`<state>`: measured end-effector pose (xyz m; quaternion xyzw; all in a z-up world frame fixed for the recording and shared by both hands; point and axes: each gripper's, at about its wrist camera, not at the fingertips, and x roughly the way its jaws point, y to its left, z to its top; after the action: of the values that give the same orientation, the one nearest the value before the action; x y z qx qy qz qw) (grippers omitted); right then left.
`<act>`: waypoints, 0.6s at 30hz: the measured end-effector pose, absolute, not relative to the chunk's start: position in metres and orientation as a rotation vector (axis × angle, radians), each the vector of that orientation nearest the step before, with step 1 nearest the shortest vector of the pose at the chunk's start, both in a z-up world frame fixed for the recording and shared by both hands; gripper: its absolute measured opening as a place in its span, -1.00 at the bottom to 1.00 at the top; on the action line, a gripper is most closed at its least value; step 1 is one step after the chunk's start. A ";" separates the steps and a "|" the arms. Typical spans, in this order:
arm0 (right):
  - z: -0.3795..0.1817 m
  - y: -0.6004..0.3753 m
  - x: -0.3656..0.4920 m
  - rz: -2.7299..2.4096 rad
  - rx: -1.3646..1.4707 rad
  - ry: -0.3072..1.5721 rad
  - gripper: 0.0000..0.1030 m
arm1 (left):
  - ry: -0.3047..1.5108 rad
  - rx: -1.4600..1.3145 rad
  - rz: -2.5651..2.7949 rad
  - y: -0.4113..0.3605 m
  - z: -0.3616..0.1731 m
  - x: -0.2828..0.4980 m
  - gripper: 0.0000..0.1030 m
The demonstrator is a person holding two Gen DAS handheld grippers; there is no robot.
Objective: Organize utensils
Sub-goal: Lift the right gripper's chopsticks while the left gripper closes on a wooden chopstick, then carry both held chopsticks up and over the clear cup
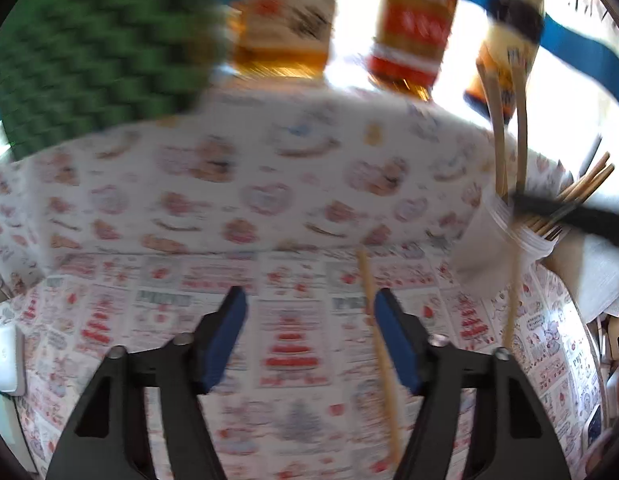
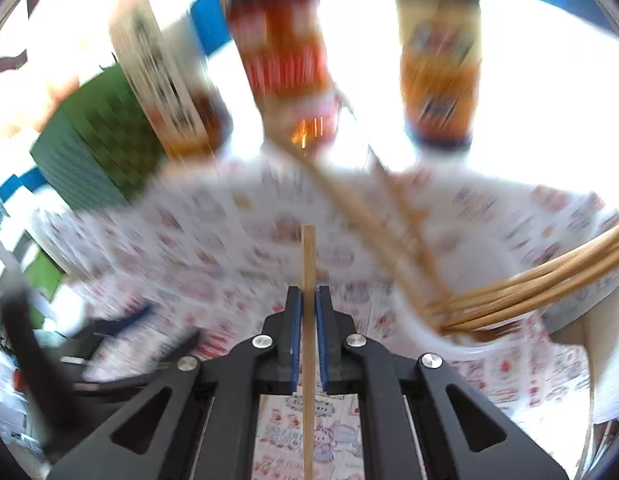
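On the printed tablecloth (image 2: 213,240), the white cup (image 2: 413,320) of chopsticks stood just right of my right gripper (image 2: 308,312).
It clamped one chopstick (image 2: 308,256) pointing forward along the fingers; my left gripper (image 1: 309,320) hung apart, empty.

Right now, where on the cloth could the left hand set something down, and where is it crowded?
Free: the patterned cloth ahead of the open left gripper, between the green box and the white cup. Crowded: the bottles along the back, the cup full of chopsticks, and two loose chopsticks lying by the left gripper's right finger.
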<state>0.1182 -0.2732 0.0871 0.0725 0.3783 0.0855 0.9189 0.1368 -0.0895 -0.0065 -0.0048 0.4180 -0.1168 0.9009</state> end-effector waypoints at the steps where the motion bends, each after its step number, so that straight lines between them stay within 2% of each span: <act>1: 0.098 -0.281 0.111 0.147 0.136 0.734 -0.88 | 0.897 -0.016 -0.255 -0.099 -0.011 0.144 0.01; 6: 0.126 -0.313 0.087 0.095 0.184 0.639 -0.88 | 0.983 0.050 -0.233 -0.139 -0.035 0.177 -0.13; 9: 0.134 -0.336 0.077 0.086 0.240 0.596 -0.88 | 1.009 0.069 -0.221 -0.154 -0.048 0.188 -0.14; 11: 0.140 -0.347 0.068 0.063 0.269 0.556 -0.88 | 1.022 0.080 -0.208 -0.161 -0.054 0.192 -0.29; 16: 0.151 -0.352 0.053 0.068 0.322 0.465 -0.88 | 0.994 0.152 -0.139 -0.174 -0.054 0.191 -0.86; 18: 0.158 -0.357 0.048 0.069 0.337 0.429 -0.88 | 1.000 0.170 -0.132 -0.176 -0.050 0.187 -0.87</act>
<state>0.0479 -0.3571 0.1577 0.1664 0.2117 0.0343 0.9625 0.1868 -0.1756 -0.0504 0.0812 0.4785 -0.0633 0.8720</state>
